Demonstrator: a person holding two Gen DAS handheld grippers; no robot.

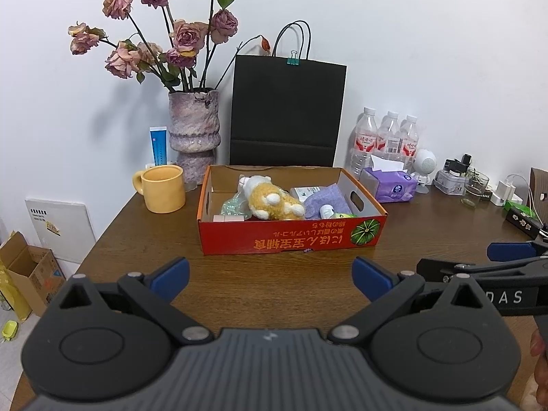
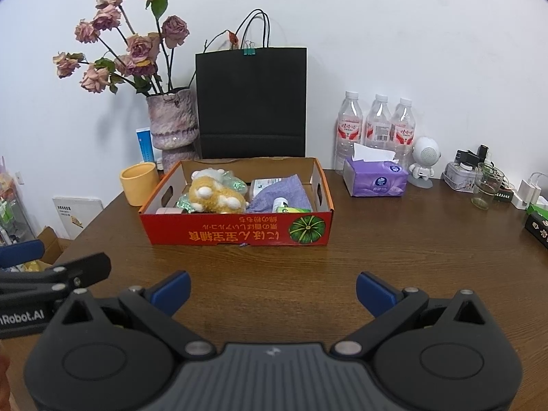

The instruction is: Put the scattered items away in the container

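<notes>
My left gripper (image 1: 270, 279) and right gripper (image 2: 273, 293) both hover spread wide and empty above the wooden table (image 2: 376, 246). The red cardboard box (image 1: 291, 239) sits mid-table, a green pumpkin and upside-down orange Japanese script printed on its front. Inside lie a tan-and-white plush toy (image 1: 270, 198), a purple cloth (image 1: 325, 198) and a small white bottle (image 1: 327, 210). My left gripper's side reads "nRobot.AI".
</notes>
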